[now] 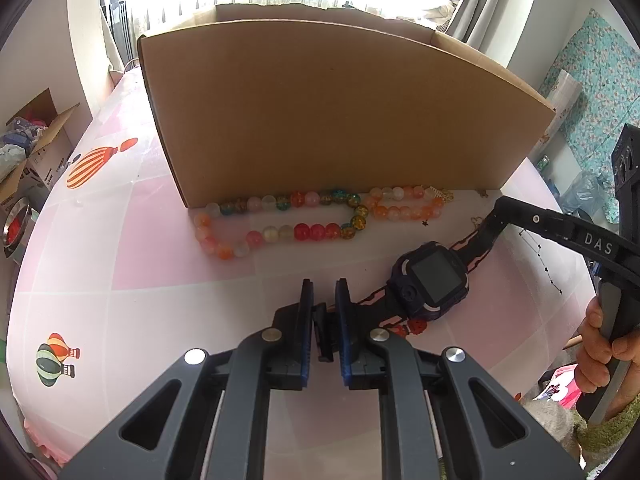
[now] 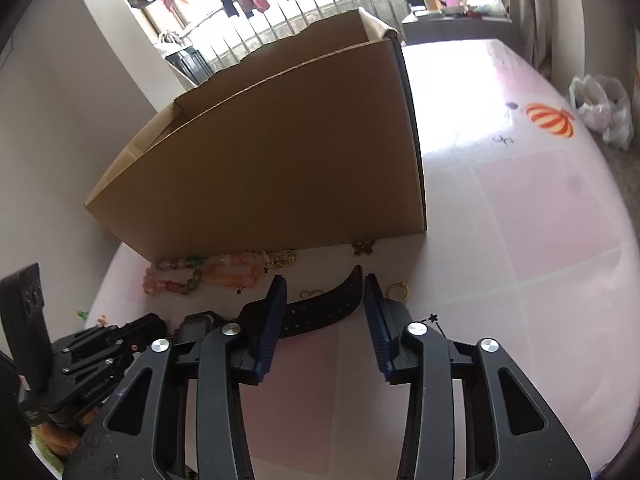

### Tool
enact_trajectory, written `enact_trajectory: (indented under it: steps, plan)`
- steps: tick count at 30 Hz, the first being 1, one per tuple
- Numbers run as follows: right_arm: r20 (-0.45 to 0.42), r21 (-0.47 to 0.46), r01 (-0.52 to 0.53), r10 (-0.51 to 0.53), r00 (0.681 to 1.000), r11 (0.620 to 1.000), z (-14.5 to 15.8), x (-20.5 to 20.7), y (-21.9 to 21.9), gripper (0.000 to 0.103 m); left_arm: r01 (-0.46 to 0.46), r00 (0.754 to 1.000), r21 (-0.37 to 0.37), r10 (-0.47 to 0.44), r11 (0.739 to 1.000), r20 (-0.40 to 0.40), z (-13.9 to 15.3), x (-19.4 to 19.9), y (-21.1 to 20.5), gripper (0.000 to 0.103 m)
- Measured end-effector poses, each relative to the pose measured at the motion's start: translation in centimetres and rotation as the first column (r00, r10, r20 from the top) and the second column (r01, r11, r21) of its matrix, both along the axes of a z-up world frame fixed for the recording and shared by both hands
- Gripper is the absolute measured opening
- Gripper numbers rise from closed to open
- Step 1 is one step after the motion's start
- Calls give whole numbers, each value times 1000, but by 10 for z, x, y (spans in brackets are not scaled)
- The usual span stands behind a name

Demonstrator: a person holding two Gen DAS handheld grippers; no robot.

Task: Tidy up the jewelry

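A dark smartwatch (image 1: pixel 430 278) lies on the pink table. My left gripper (image 1: pixel 324 294) is shut on the buckle end of its strap (image 1: pixel 322 332). The other strap end (image 2: pixel 320 310) runs between the fingers of my right gripper (image 2: pixel 325 286), which is open around it; that gripper also shows in the left wrist view (image 1: pixel 500 210). A string of coloured beads (image 1: pixel 280 216) and an orange bead bracelet (image 1: pixel 404 202) lie against the cardboard box (image 1: pixel 340 112). Small gold pieces (image 2: pixel 398 292) lie near my right gripper.
The tall cardboard box (image 2: pixel 280 168) stands close behind the jewelry. A gold butterfly charm (image 2: pixel 364 247) lies at its base. The table (image 2: pixel 520 208) extends to the right. A box of clutter (image 1: pixel 28 148) sits off the table at left.
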State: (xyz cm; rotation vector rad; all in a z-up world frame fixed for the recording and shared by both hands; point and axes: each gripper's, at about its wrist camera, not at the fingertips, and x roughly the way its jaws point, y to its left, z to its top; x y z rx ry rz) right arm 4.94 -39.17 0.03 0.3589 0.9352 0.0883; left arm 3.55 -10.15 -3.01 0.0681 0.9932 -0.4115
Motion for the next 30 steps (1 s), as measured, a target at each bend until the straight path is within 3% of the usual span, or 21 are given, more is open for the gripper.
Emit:
enact_trajectory:
  steps: [2, 5, 9, 14, 16, 20, 25, 30]
  plan:
    - [24, -103, -9, 11, 1000, 995, 6, -1, 10, 14, 2, 1000, 3, -2, 1000, 3, 0, -1, 0, 11]
    - [69, -239, -24, 42, 997, 971, 15, -8, 22, 2, 9, 1000, 10, -9, 1000, 12, 0, -1, 0, 11]
    - [152, -395, -62, 131, 980, 917, 33, -31, 52, 1, 11, 1000, -4, -11, 1000, 12, 0, -1, 2, 10]
    - [225, -600, -121, 312, 923, 791, 49, -68, 107, 1, 6, 999, -11, -5, 1000, 44, 7, -4, 5, 10]
    - [239, -628, -134, 354, 904, 766, 51, -74, 119, 1, 11, 998, -13, -10, 1000, 57, 14, -5, 5, 9]
    - [282, -578, -136, 353, 892, 805, 62, -75, 117, 1, 23, 995, -24, -21, 999, 93, 34, -11, 5, 8]
    - [367, -379, -126, 273, 889, 917, 96, -70, 74, 1, 47, 988, -69, -37, 996, 149, 76, -14, 10, 8]
    - [442, -249, -149, 249, 862, 957, 141, -34, 41, 1, 90, 970, -132, -57, 987, 234, 137, 5, 11, 8]
